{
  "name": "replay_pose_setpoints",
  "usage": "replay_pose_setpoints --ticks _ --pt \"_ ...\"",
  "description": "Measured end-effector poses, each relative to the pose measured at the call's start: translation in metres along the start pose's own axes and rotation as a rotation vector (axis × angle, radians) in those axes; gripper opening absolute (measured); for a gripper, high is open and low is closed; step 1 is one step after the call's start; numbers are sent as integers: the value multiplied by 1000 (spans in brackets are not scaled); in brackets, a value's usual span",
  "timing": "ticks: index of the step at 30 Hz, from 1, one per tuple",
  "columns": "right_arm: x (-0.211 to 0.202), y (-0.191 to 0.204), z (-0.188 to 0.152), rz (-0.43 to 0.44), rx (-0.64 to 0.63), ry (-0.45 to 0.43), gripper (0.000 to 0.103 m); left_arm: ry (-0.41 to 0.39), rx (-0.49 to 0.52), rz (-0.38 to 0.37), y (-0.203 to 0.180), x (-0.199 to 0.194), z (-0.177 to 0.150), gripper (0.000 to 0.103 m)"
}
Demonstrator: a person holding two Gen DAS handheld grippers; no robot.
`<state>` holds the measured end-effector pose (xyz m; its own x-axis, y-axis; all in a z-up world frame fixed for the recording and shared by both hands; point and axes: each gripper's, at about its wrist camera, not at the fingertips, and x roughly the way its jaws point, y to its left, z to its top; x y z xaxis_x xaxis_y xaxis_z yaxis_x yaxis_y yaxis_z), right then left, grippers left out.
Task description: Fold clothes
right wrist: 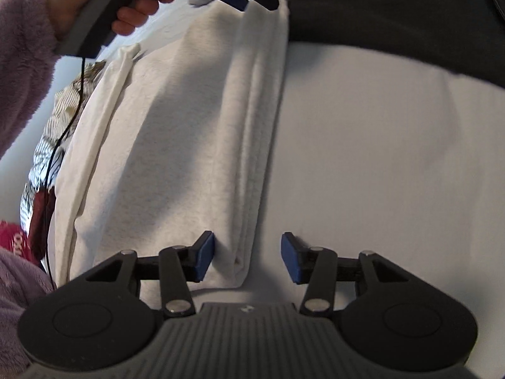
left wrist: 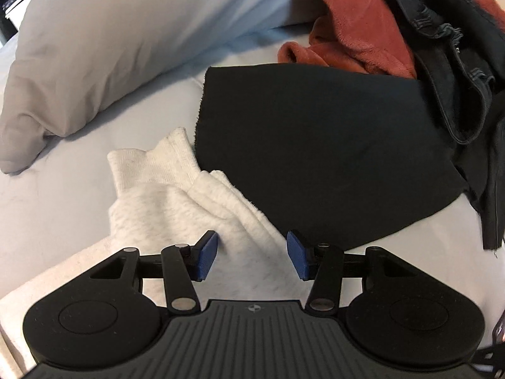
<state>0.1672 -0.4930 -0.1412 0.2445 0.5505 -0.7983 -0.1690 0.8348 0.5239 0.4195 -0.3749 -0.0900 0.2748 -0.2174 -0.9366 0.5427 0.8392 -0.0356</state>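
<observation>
Blue-padded and black-armed, the left gripper hangs over a white fleece garment folded long on the pale grey bed sheet, jaws parted with nothing clamped. At the garment's other end the right gripper also stands apart, the folded edge lying loose between its pads (neither pad presses it). Just beside the cuff lies a flat black cloth, with a rust-orange fleece and dark jeans piled behind. A hand in a lilac fuzzy sleeve holds the left gripper's handle.
</observation>
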Motion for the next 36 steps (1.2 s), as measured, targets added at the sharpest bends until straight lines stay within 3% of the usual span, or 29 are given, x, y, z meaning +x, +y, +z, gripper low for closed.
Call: replay_pose_setpoints --ticks 5,8,11,14,17,21,28,36 --pt "2 -6 -6 19 68 -21 50 101 -58 38 -12 24 6 47" --pt "5 -6 -6 22 69 -20 50 123 -65 83 -20 35 8 47" --pt "8 -3 -6 29 55 -17 42 131 -65 112 -25 40 9 47" --pt "13 -1 -7 50 60 -13 26 126 -64 135 -27 40 8 35" --pt "15 0 -8 63 60 -16 21 120 -56 144 -25 35 6 21" --pt "9 2 -7 103 67 -42 15 111 -91 82 -9 23 2 11" --pt "-13 18 -2 187 55 -98 14 62 -175 -74 22 -13 -3 8" --pt "-29 84 23 201 -23 -103 11 -26 -256 -221 84 -64 -29 7"
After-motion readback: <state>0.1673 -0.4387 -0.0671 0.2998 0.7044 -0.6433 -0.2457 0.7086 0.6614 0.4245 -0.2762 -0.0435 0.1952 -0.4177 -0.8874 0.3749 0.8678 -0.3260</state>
